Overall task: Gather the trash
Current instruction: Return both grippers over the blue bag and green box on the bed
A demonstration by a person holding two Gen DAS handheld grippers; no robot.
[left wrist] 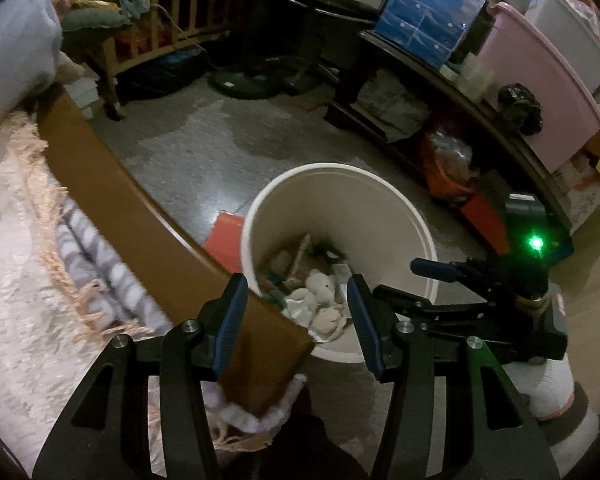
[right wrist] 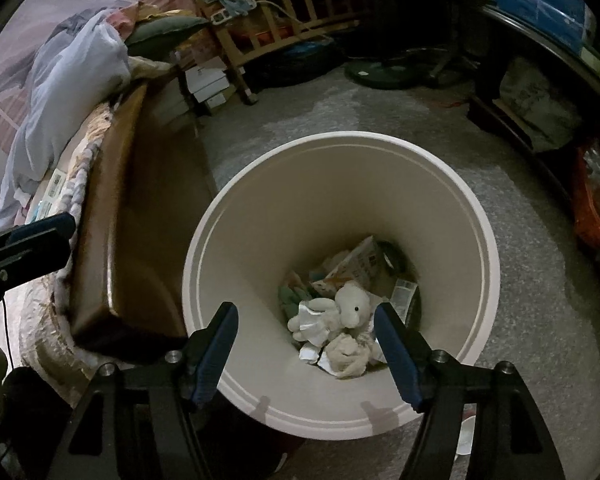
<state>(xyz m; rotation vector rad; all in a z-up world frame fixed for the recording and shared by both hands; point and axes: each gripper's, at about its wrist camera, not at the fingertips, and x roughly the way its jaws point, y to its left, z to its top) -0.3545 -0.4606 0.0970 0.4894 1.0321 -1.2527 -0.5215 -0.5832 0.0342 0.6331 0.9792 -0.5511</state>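
Dim and cluttered, the bedroom floor carries a cream bin point(right wrist: 476, 216) that stands upright just beside the brown wooden bed frame point(right wrist: 112, 200), its mouth facing straight up and its long axis vertical. Down at its bottom lies the collected trash: a pale stuffed toy point(right wrist: 350, 308) on top of crumpled paper and a printed carton point(right wrist: 360, 264), the toy sprawled with its head toward the far wall of the bin. The right gripper point(right wrist: 306, 344) hangs above the bin mouth, pointing steeply down into it, its blue-padded jaws spread apart with nothing between them, so I judge that this is the drop-off step and the piece has gone in. The left gripper point(left wrist: 296, 320) hovers over the corner of the bed frame at the bin's near rim, jaws likewise apart and empty. Beyond the bin, a red flat packet point(left wrist: 224, 236) lies on the floor against the bed frame, and a fringed blanket point(left wrist: 40, 240) covers the bed. Next, I'd guess, a hand must swing away from the bin, find another loose scrap, and close on it before coming back over the opening.
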